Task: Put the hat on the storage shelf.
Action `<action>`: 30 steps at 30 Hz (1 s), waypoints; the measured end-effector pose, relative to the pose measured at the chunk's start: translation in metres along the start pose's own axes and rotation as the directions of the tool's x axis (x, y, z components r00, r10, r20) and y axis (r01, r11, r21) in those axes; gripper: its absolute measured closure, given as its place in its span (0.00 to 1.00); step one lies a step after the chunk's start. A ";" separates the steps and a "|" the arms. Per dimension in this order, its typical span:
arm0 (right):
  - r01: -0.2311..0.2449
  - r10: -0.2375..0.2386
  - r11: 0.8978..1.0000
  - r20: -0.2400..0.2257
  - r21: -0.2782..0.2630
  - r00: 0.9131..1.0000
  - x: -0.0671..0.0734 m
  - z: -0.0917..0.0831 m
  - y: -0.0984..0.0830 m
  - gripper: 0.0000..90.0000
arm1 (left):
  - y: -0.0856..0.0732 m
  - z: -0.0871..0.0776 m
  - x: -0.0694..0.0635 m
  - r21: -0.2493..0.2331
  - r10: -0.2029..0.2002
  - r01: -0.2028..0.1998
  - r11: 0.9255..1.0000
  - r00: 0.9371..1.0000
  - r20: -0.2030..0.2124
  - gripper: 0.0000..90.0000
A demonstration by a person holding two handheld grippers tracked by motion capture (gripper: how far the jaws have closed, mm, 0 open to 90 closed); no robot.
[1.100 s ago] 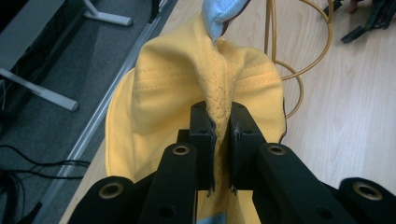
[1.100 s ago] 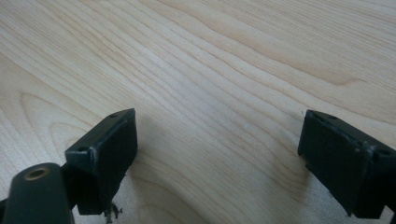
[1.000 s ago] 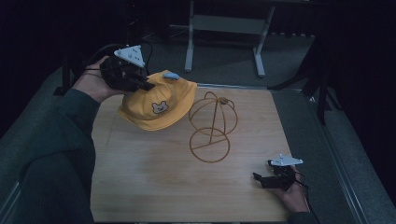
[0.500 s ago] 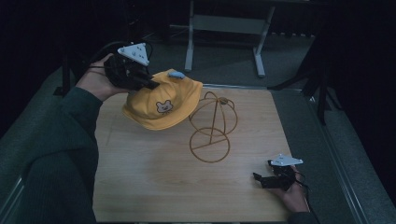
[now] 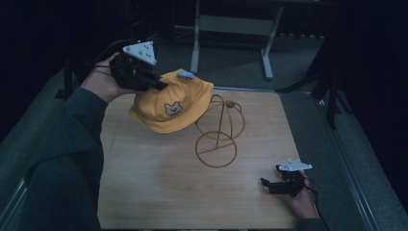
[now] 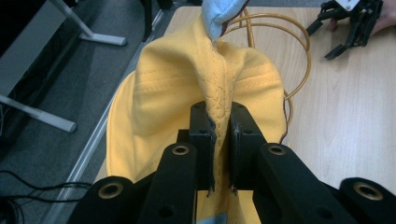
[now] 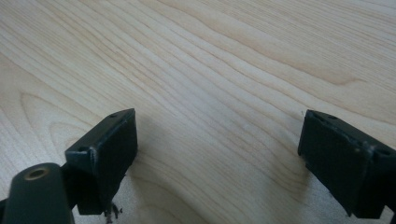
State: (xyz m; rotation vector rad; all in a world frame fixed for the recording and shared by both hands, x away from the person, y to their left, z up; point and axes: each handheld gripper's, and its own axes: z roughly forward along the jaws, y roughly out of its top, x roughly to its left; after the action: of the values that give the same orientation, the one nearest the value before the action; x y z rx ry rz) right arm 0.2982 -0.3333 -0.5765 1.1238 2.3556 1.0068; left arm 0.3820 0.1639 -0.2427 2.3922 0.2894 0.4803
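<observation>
High view: a pale wooden counter (image 5: pixel 159 183) stands in a dark room, grey floor around it and a metal frame (image 5: pixel 231 29) behind. The left claw (image 5: pixel 159 85) holds a yellow cap (image 5: pixel 173 103) above the counter's far left part, touching a wire stand (image 5: pixel 219 130). The right claw (image 5: pixel 269 185) rests near the counter's near right corner.

Left gripper view: the left claw (image 6: pixel 220 135) is clamped narrow on a fold of the cap (image 6: pixel 187 79), the stand (image 6: pixel 289 51) beyond it, the counter (image 6: pixel 350 116) beneath.

Right gripper view: the right claw (image 7: pixel 217 154) is spread wide over bare wood grain of the counter (image 7: pixel 210 60).
</observation>
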 end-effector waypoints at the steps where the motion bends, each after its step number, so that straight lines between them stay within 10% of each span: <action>1: 0.000 0.000 1.000 0.000 0.000 1.000 0.000 0.000 0.000 0.13 | 0.000 0.000 0.000 -0.003 0.000 0.000 1.000 1.000 0.002 0.91; 30: 0.000 0.000 1.000 0.000 0.000 1.000 0.000 0.000 0.000 0.13 | 0.024 0.004 -0.004 -0.081 0.031 -0.029 0.996 0.999 0.028 0.91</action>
State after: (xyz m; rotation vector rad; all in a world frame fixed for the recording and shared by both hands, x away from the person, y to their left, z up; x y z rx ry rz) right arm 0.2982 -0.3333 -0.5765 1.1238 2.3553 1.0068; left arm 0.3819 0.1425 -0.2303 2.3261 0.2179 0.4620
